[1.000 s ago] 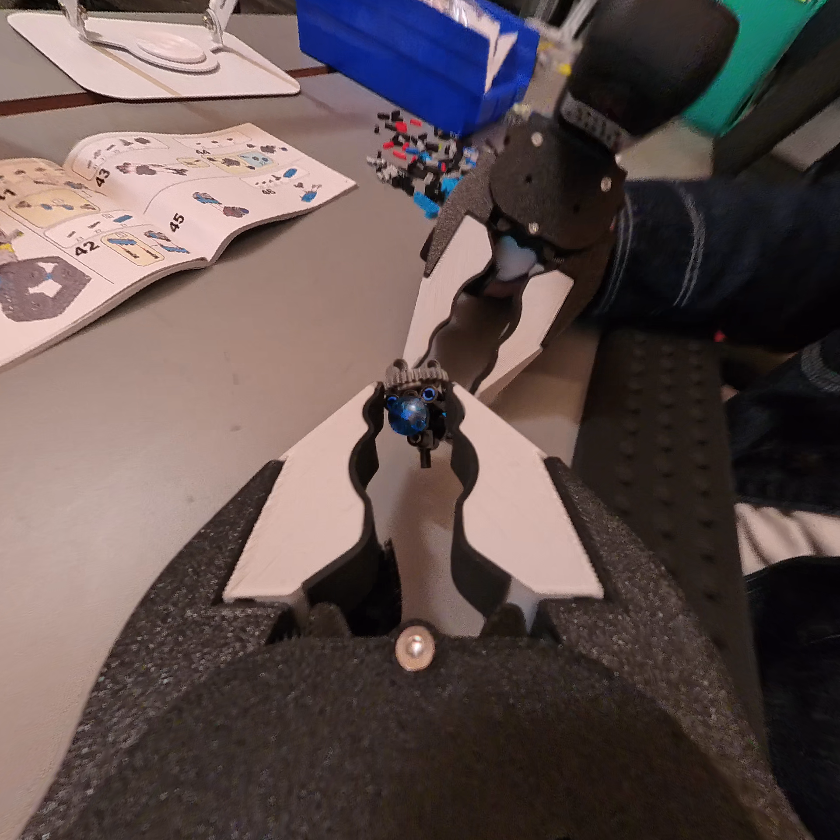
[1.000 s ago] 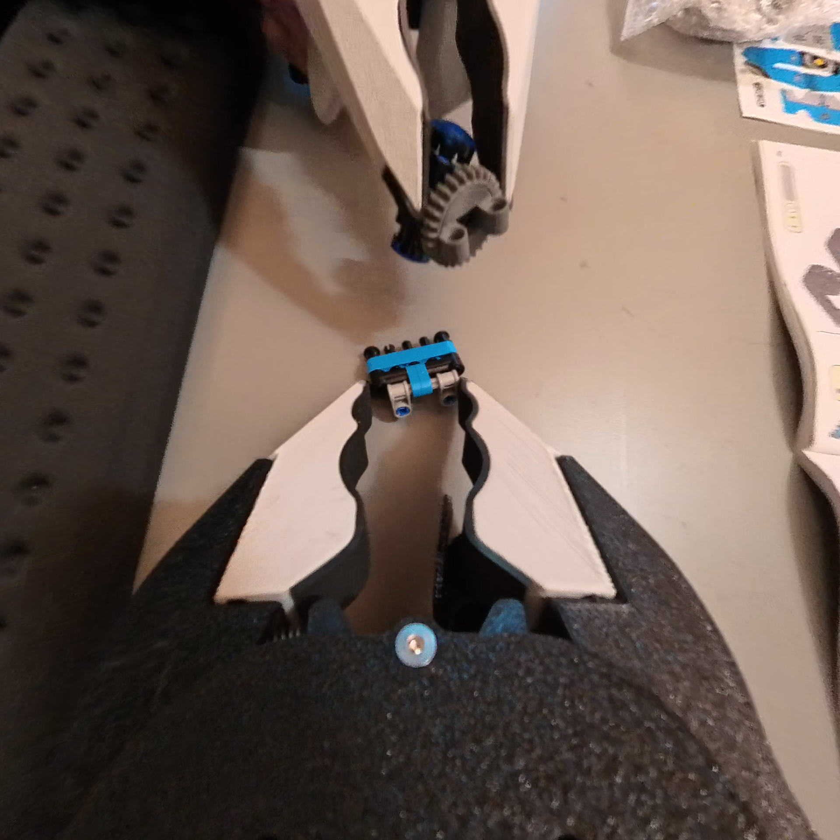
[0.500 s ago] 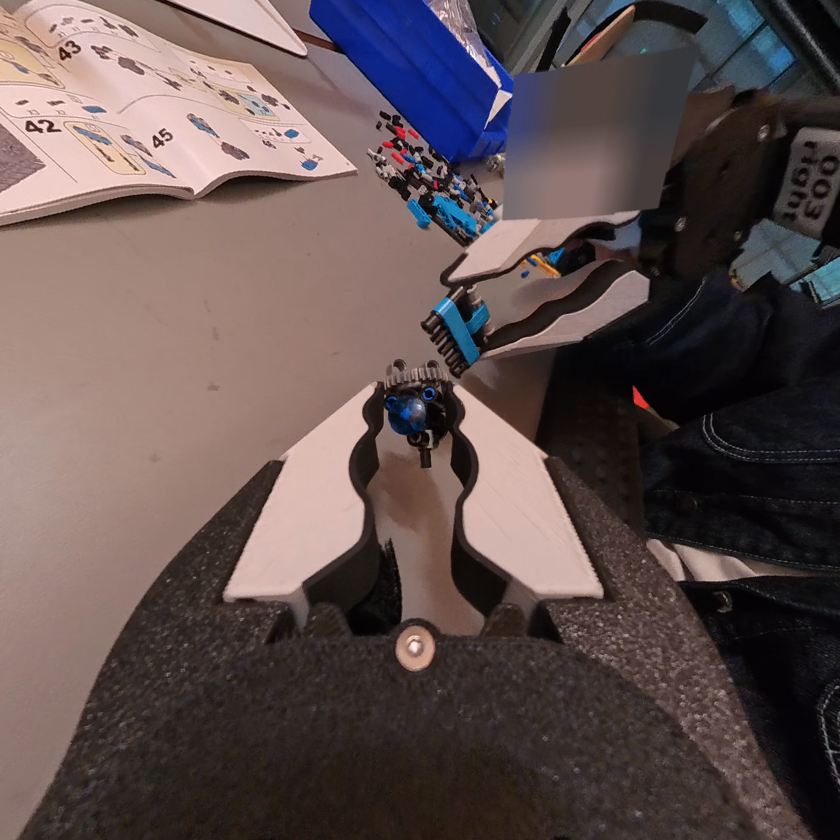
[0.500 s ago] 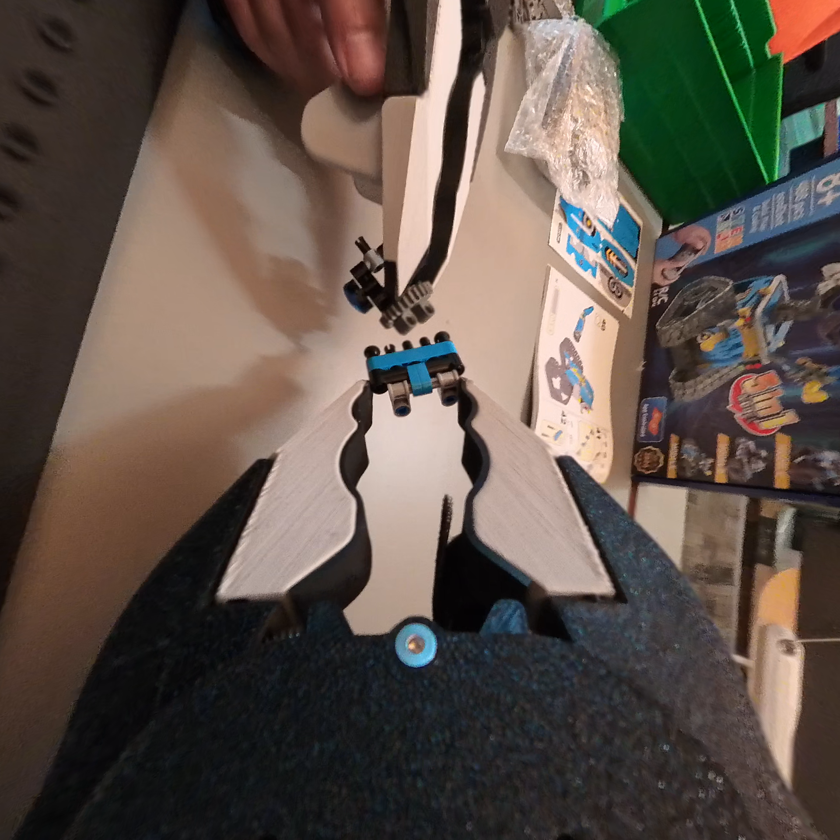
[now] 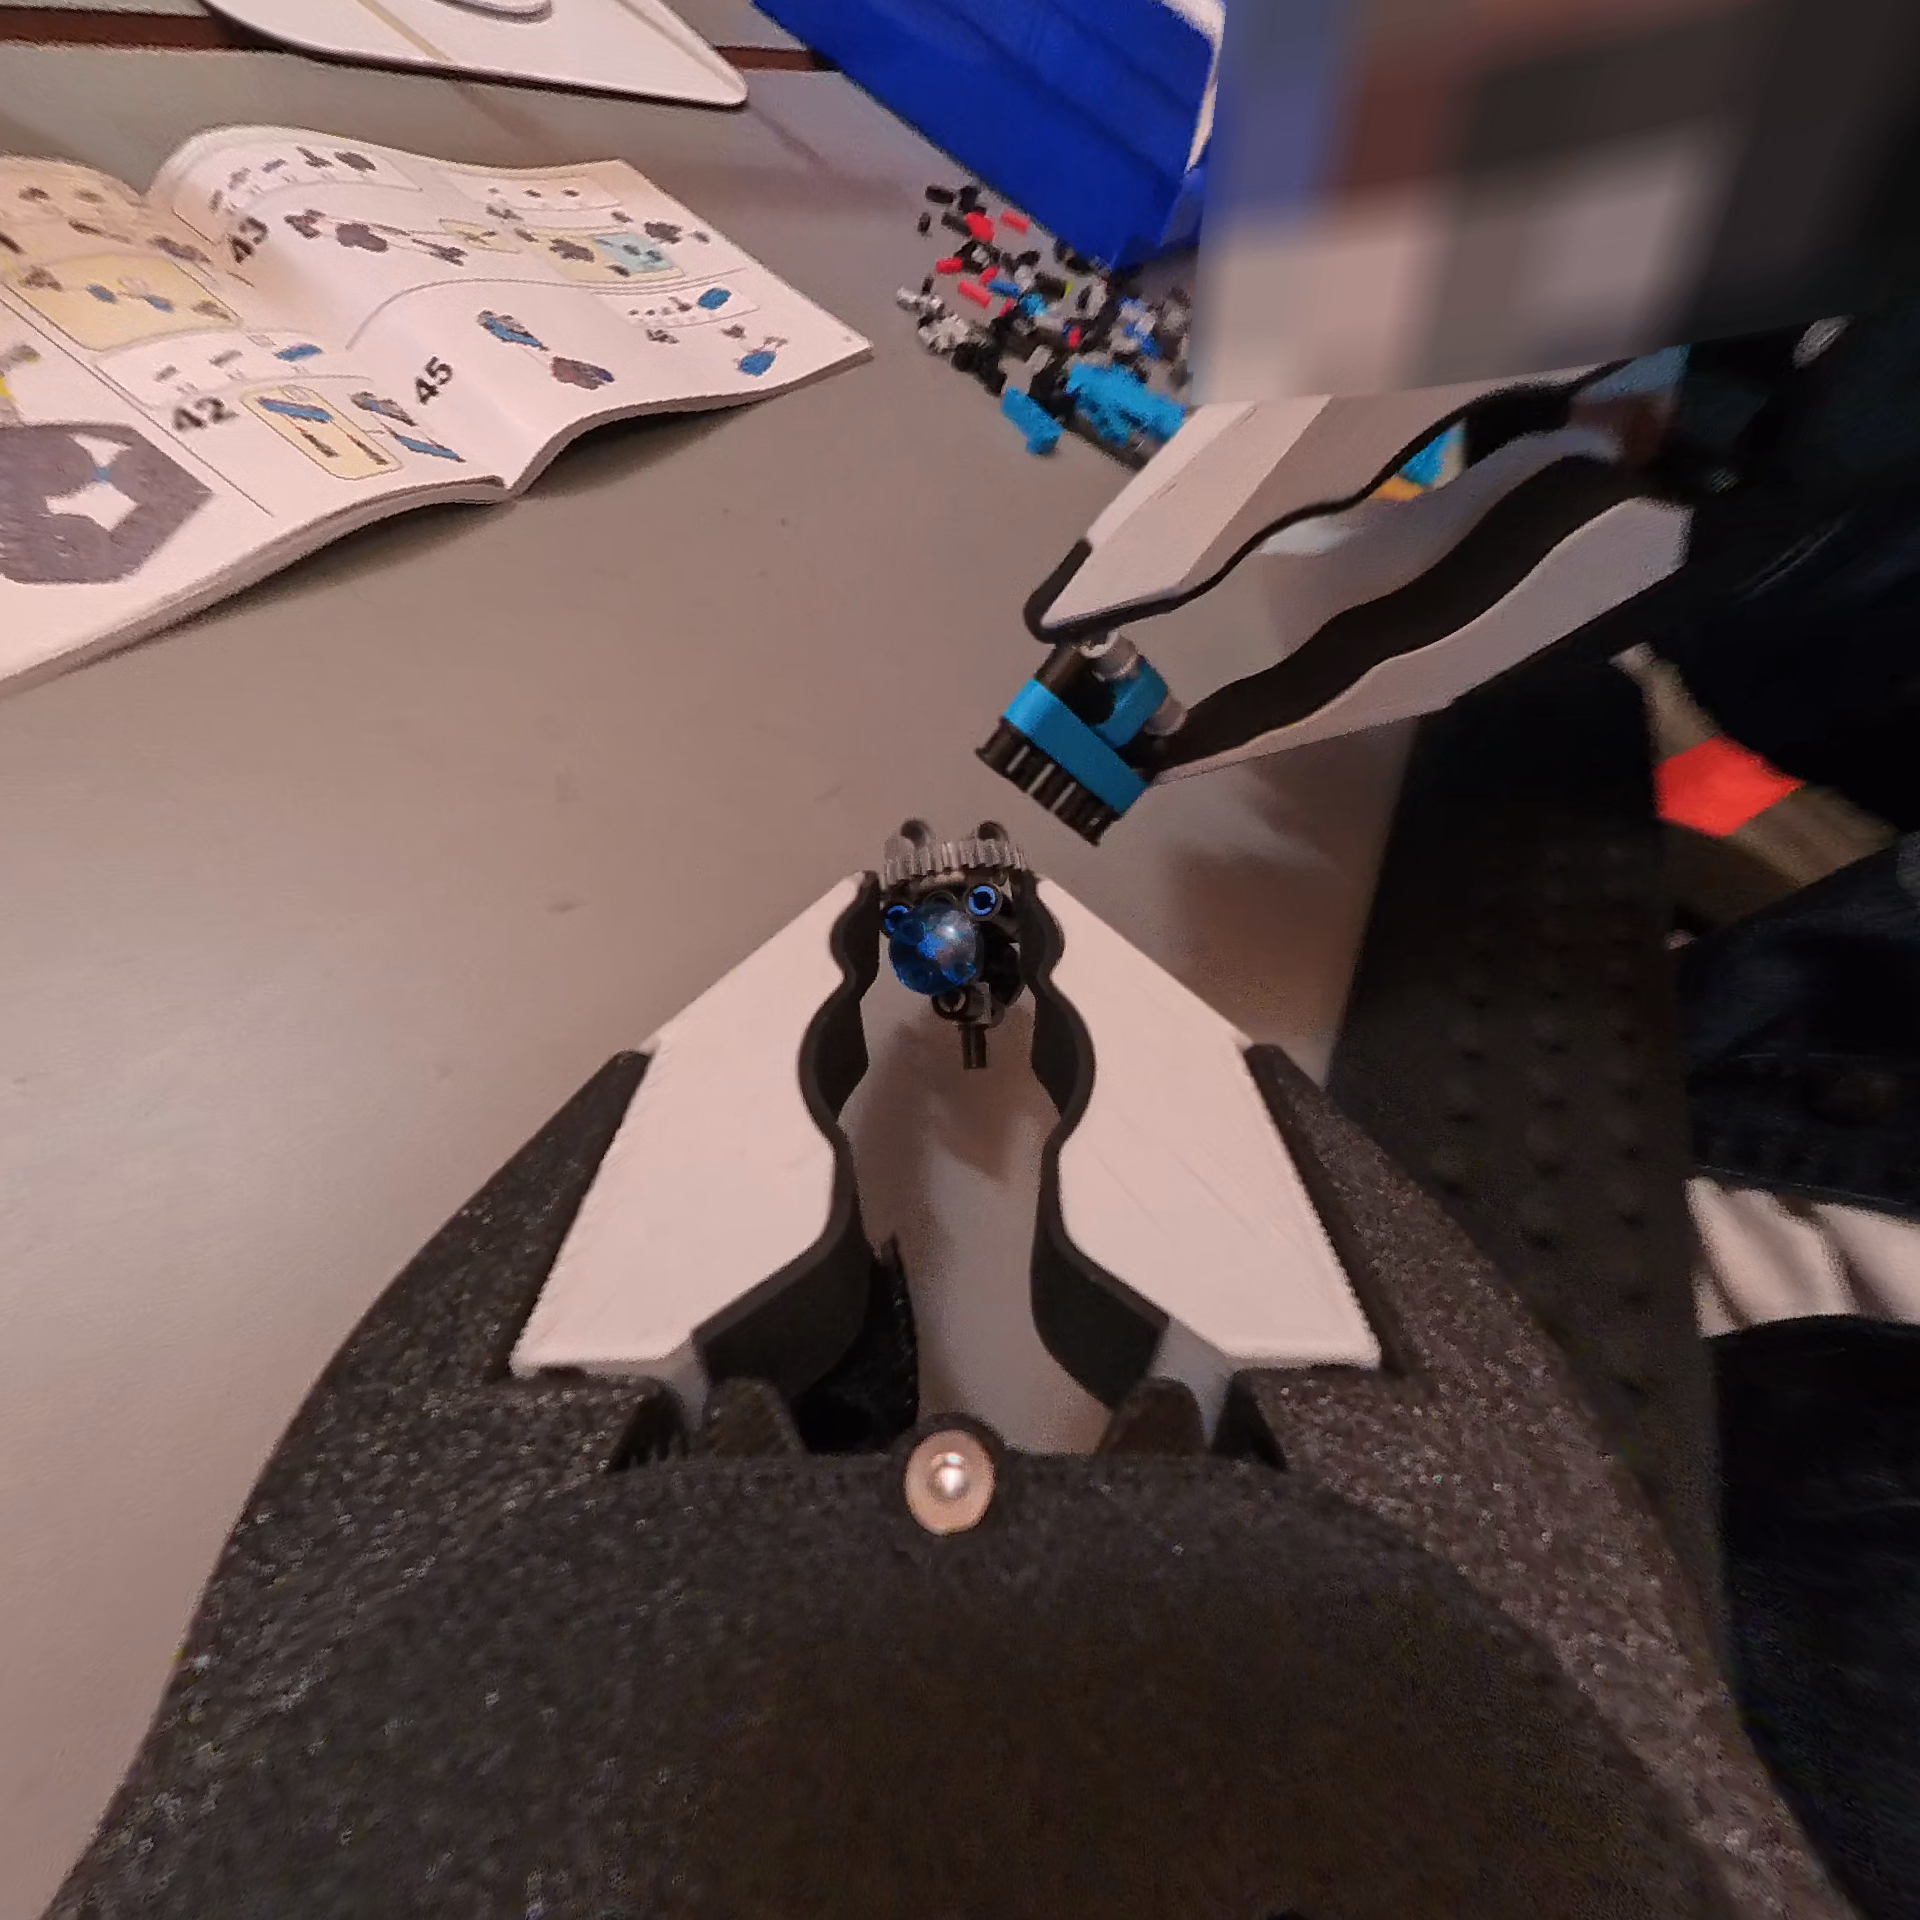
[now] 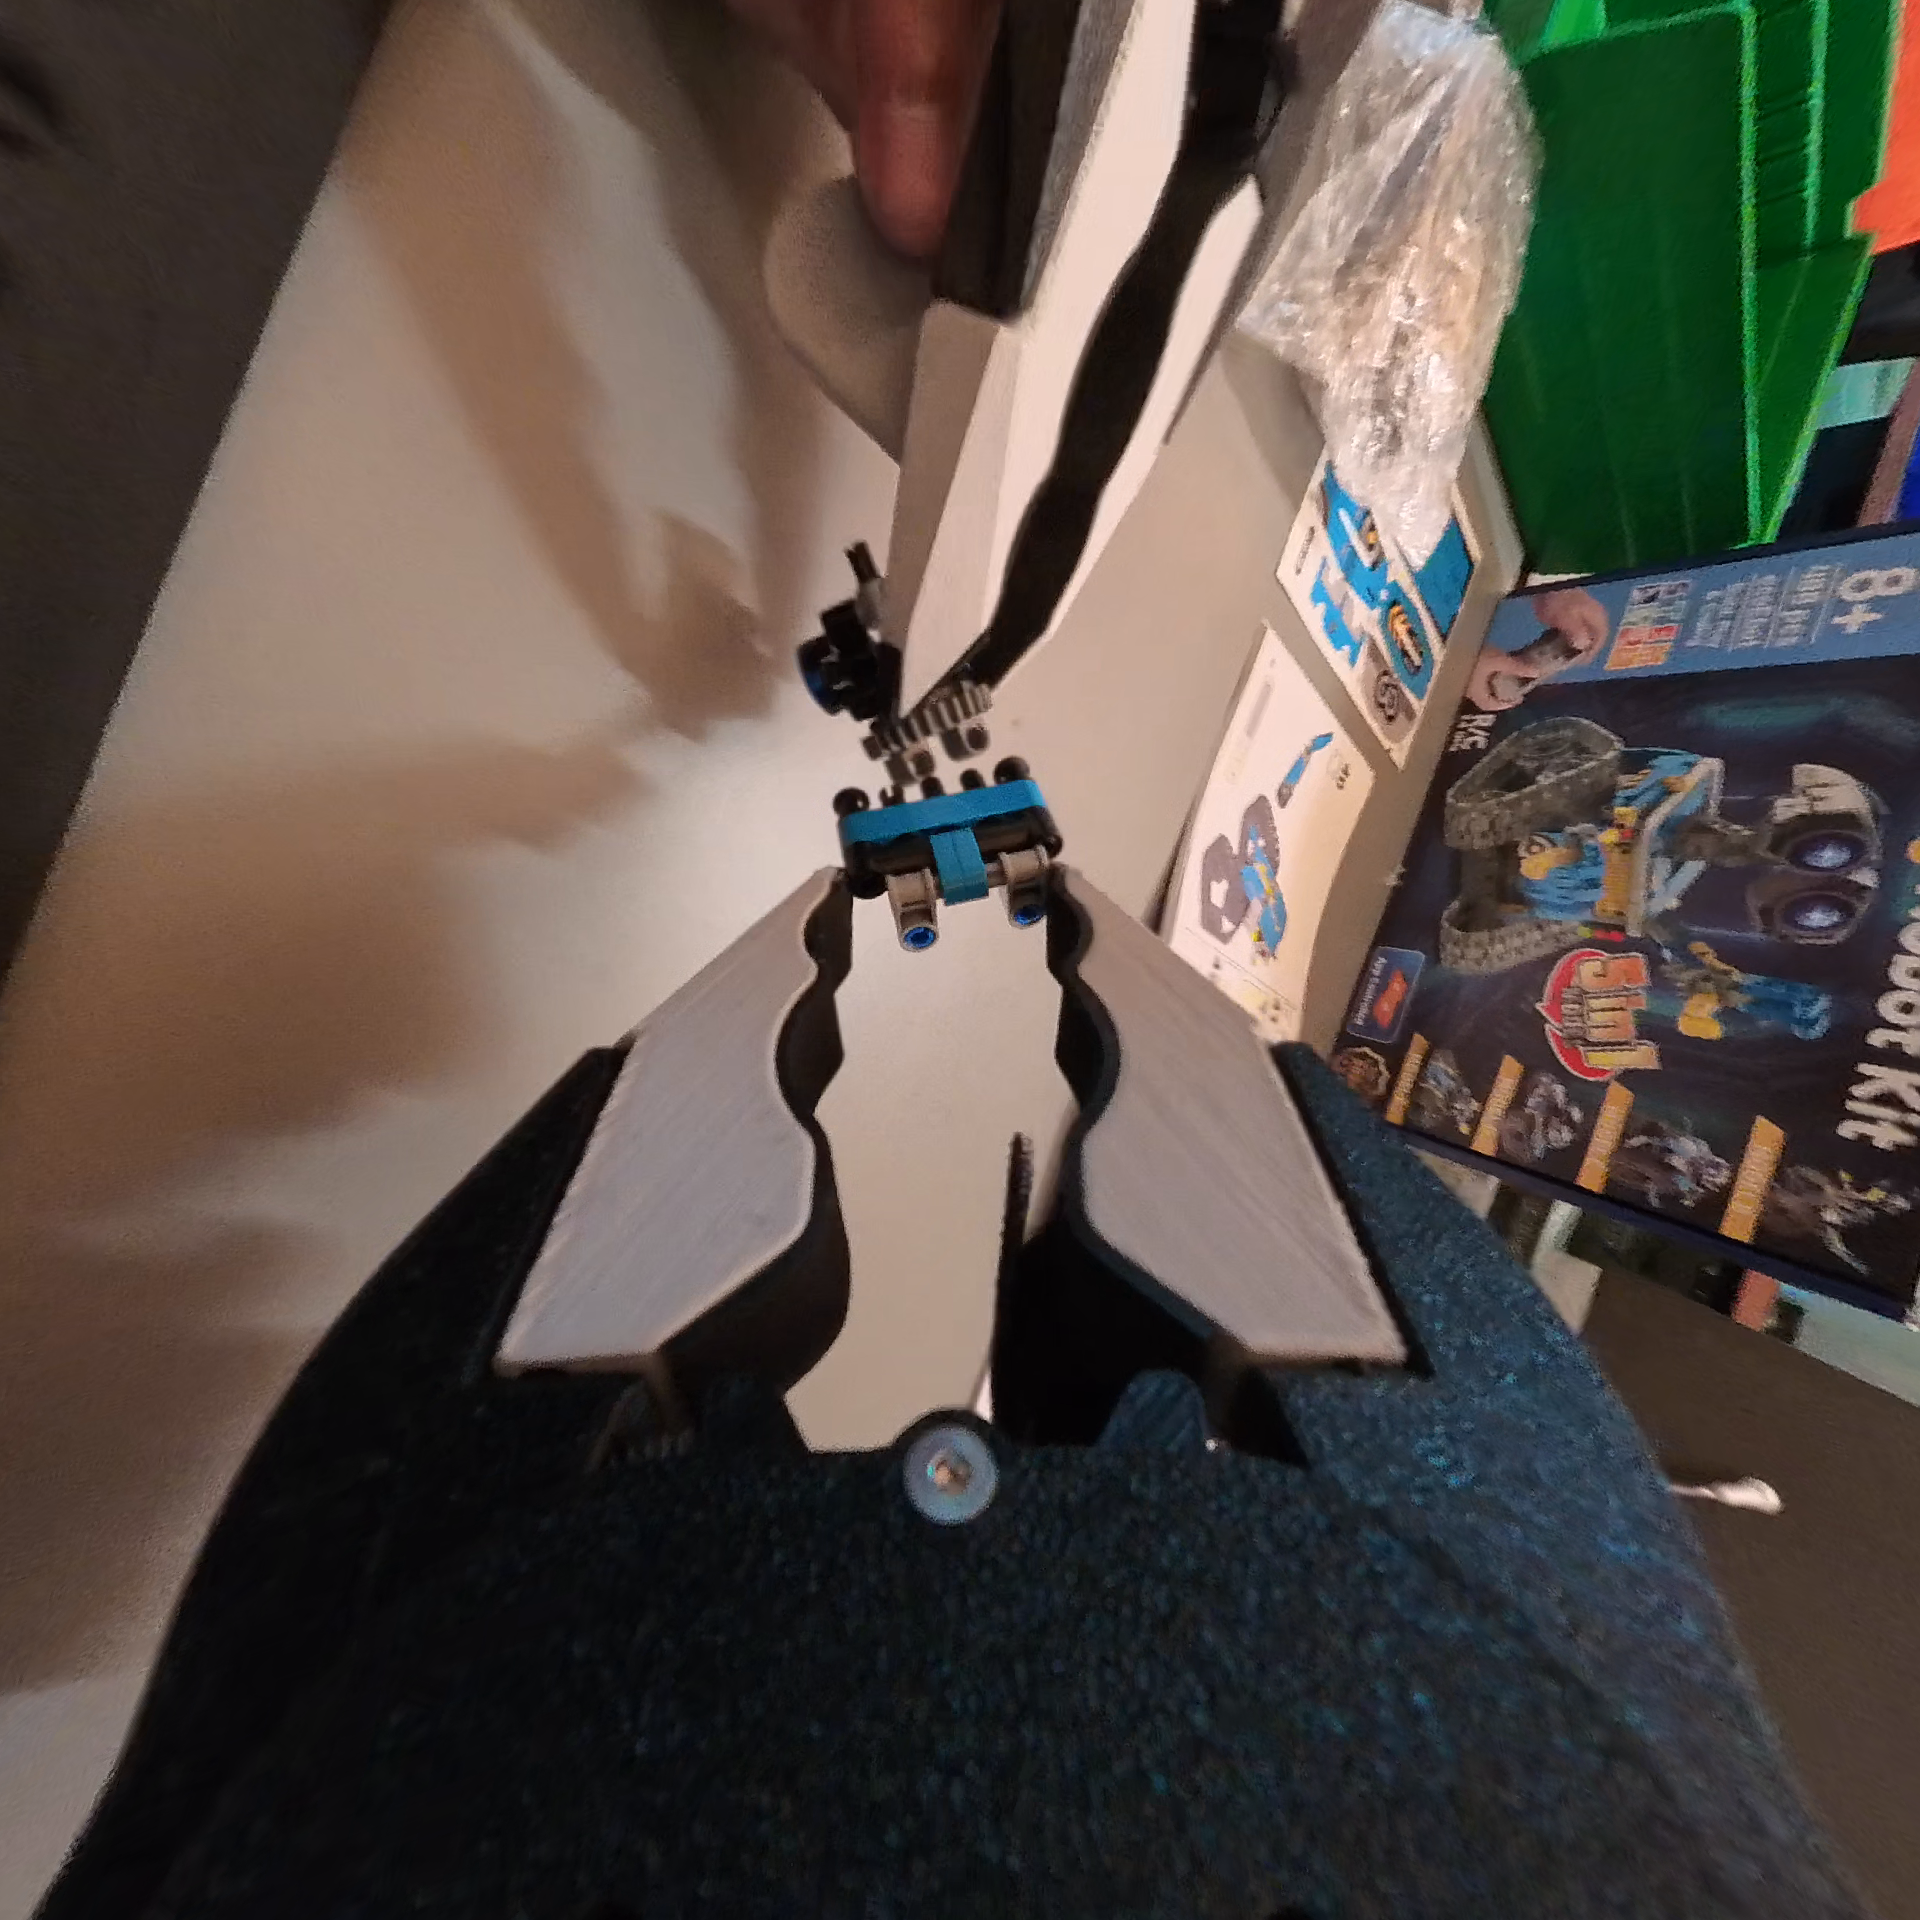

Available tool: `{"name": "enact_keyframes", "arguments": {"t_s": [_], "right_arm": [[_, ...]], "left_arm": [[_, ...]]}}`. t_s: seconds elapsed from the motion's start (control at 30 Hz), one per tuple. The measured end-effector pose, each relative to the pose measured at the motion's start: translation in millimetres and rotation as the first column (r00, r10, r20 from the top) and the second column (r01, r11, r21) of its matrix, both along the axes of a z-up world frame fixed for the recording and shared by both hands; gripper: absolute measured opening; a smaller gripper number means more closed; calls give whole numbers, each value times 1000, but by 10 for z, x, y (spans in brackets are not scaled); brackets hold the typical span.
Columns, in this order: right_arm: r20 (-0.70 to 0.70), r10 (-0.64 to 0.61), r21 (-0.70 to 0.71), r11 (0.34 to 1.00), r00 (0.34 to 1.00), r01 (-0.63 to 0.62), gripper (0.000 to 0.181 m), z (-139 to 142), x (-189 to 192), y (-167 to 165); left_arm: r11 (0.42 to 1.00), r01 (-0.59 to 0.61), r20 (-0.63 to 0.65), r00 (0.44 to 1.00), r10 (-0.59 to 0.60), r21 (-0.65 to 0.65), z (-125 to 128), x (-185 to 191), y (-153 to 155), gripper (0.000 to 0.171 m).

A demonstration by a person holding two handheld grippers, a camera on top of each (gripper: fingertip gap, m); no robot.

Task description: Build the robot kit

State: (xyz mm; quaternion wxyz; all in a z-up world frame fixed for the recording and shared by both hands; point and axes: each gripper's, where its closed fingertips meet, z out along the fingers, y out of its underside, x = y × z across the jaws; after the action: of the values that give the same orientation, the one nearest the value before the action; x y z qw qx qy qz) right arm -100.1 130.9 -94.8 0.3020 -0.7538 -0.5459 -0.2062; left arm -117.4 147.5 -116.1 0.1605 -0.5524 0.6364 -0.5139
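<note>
- Left gripper (image 5: pixel 951 914) is clamped on a small gear piece (image 5: pixel 951 935): a grey toothed wheel at the tips, with a clear blue knob and a black pin tucked between the fingers.
- Right gripper (image 6: pixel 948 883) is squeezing a blue-and-black brick piece (image 6: pixel 948 831) right at its fingertips, the grey pegs with blue ends pointing back toward its body.
- From the left wrist view, the right gripper comes in from the right with its piece just ahead of, and to the right of, the left gripper's tips; the two pieces are close, with a small gap showing.
- From the right wrist view, the gear piece sits just beyond the blue piece; whether they touch there, I cannot tell.
- Ahead-left of the left gripper: an open instruction booklet (image 5: pixel 395 343) on the grey table (image 5: pixel 520 675).
- Further ahead: a scatter of small loose parts (image 5: pixel 1039 312) beside a blue bin (image 5: pixel 1018 114).
- Off to the right of the right gripper: a toy kit box (image 6: pixel 1683 894), a crinkled plastic bag (image 6: pixel 1392 249) and a green bin (image 6: pixel 1662 260).
</note>
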Motion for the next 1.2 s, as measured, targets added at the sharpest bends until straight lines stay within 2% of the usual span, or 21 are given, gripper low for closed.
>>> {"name": "enact_keyframes", "arguments": {"t_s": [0.13,0.23,0.43,0.73,0.87,0.97,1.1,1.2], "right_arm": [[49,9,-30,1000,999,-8,37,-79,11,4],[50,4,-105,994,999,1,37,-207,9,-33],[83,9,-125,992,997,1,37,-275,7,11],[140,21,-135,991,990,-2,37,-298,-24,64],[195,10,-97,995,981,9,37,-289,-41,111],[245,21,-72,997,969,-3,37,-278,-55,134],[226,35,-122,992,974,-8,37,-294,-46,128],[256,99,-178,982,962,-54,37,-286,-37,136]], "left_arm": [[982,27,-11,1000,-26,187,-120,1,-57,27],[974,38,-11,999,-36,225,-143,-1,-79,27],[955,47,-27,999,-41,291,-206,-1,-83,27],[963,33,-48,999,-20,268,-221,0,-51,26],[974,0,-64,998,15,226,-216,6,3,26],[969,-11,-58,998,26,245,-213,11,23,26],[972,1,-67,998,15,234,-227,5,8,26],[974,6,-65,998,9,226,-222,3,2,26]]}}
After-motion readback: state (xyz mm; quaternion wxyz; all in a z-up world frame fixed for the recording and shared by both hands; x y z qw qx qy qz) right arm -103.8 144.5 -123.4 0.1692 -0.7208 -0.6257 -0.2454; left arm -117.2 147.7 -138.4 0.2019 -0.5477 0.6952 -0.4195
